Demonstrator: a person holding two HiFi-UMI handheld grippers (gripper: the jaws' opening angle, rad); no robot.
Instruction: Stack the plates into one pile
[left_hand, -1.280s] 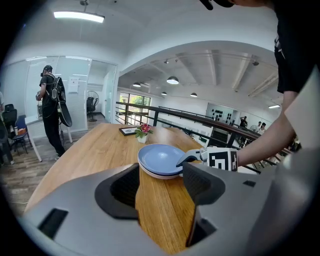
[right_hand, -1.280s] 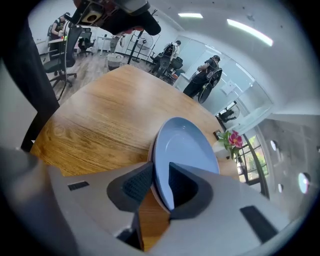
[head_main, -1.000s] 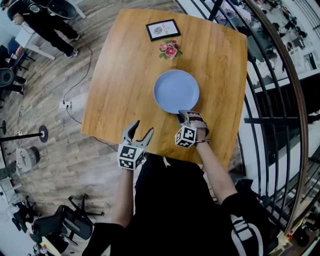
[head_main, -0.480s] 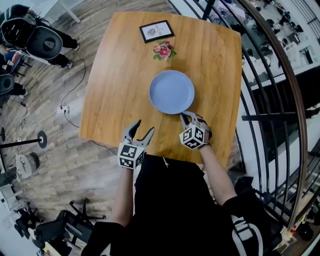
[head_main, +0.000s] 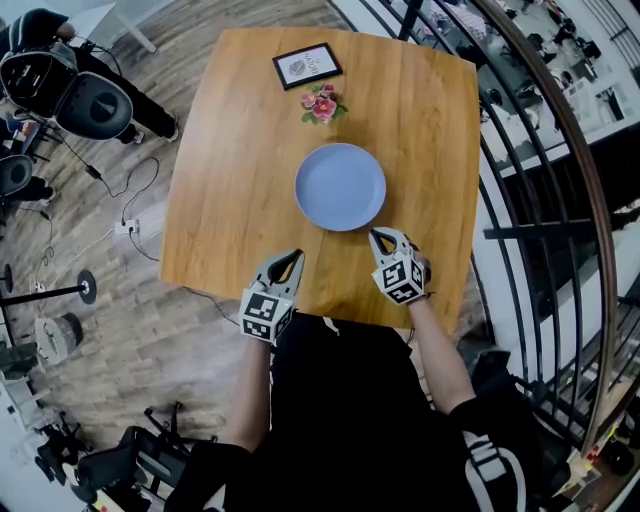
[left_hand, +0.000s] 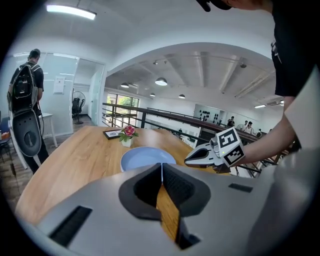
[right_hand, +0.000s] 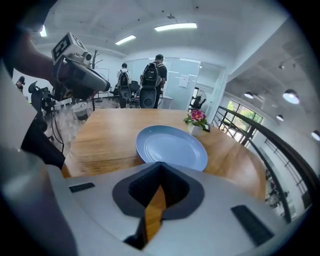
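Observation:
A round blue plate (head_main: 340, 187) lies flat in the middle of the wooden table (head_main: 230, 200); no other plate shows apart from it. My left gripper (head_main: 293, 257) hovers over the table's near edge, left of the plate and apart from it; its jaws have just closed, with nothing between them. My right gripper (head_main: 375, 236) is shut and empty just off the plate's near right rim, without touching it. From the left gripper view (left_hand: 161, 165) the plate (left_hand: 147, 159) lies ahead, with the right gripper (left_hand: 192, 159) beside it. From the right gripper view (right_hand: 160, 164) the plate (right_hand: 172, 147) sits just past the tips.
A small pot of pink flowers (head_main: 320, 105) and a framed sign (head_main: 306, 64) stand at the table's far side. A black railing (head_main: 520, 200) runs along the right. People with backpacks (head_main: 60, 80) stand on the wooden floor at the upper left.
The left gripper's jaws went from wide open to shut. The right gripper lifted, rolled and drew back slightly from the plate's rim.

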